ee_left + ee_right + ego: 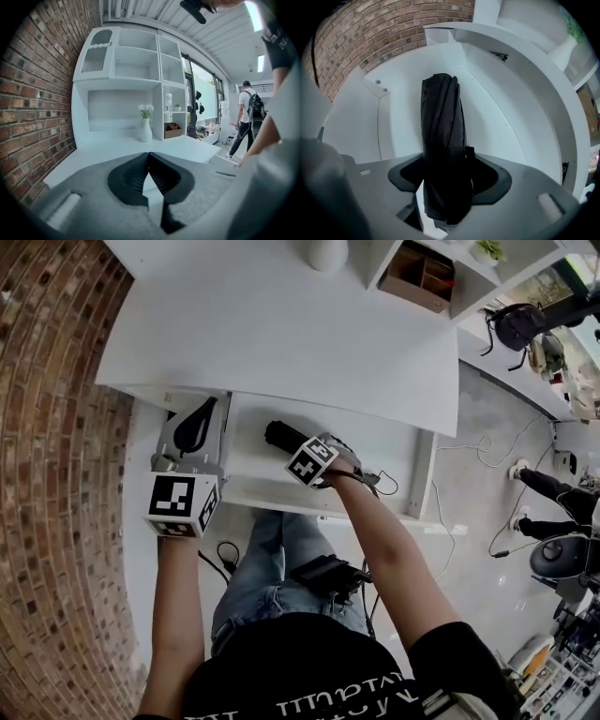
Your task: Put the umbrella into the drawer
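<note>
— Fingers (pixel 405 177) of the right gripper (pixel 446 180): what are they doing?
— Pinching the folded black umbrella (pixel 440 136) near one end, with a pad against each flank. No gap shows on either side. How firmly they press I can't judge.
— Why grip it there rather than mid-length?
— My guess is that holding near the end lets the rest of the bundle stretch out past the fingertips, along the white floor of the open drawer (pixel 501 117). It seems to lie on that floor or just above it; contact is hard to confirm.
— And the drawer walls?
— Well apart from both fingers, and the back corner sits beyond the umbrella's far end. There looks to be room to let go.
— What about the left gripper (pixel 149 154)?
— Its fingers meet at the tips with nothing between them. Beyond them is the desk top (pixel 117 154). It sits by the drawer's left front, probably parked out of the way.
— What remains?
— Judging by this, the right fingers need to spread and then lift clear.
</note>
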